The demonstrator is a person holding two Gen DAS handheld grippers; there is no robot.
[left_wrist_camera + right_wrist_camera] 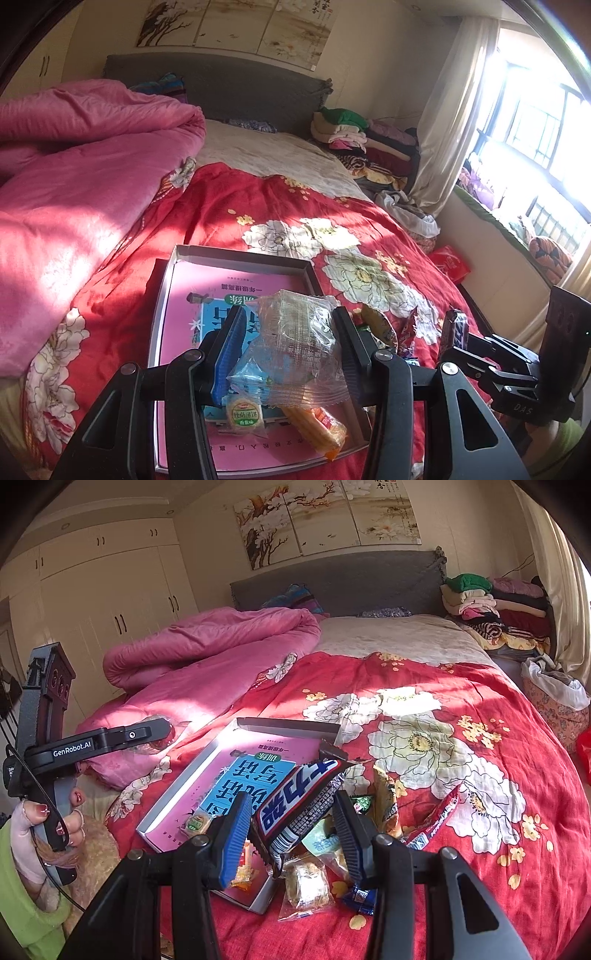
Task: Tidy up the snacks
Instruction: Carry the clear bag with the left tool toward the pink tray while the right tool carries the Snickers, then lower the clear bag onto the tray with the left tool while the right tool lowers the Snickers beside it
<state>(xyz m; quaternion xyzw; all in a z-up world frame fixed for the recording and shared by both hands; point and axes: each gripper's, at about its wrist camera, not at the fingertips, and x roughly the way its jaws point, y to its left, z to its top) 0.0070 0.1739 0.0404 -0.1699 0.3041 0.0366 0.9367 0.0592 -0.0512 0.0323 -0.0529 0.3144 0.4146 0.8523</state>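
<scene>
My left gripper (288, 321) is shut on a clear crinkled snack packet (299, 354) and holds it over a shallow grey tray (236, 255). The tray has a pink book as its floor. A small green-labelled biscuit packet (244, 415) and an orange packet (319, 424) lie at the tray's near end. My right gripper (292, 805) is shut on a dark chocolate bar (295, 786) with white and blue lettering, above the tray's (288, 725) right corner. In the right wrist view the left gripper (162, 731) reaches in from the left, held by a hand (55, 823).
Several loose snacks lie on the red flowered bedspread (461, 849) right of the tray: a yellow packet (386, 805), a red packet (437, 818) and a clear cake packet (306, 886). A pink quilt (74, 177) is heaped at the left. Folded clothes (369, 144) are stacked by the headboard.
</scene>
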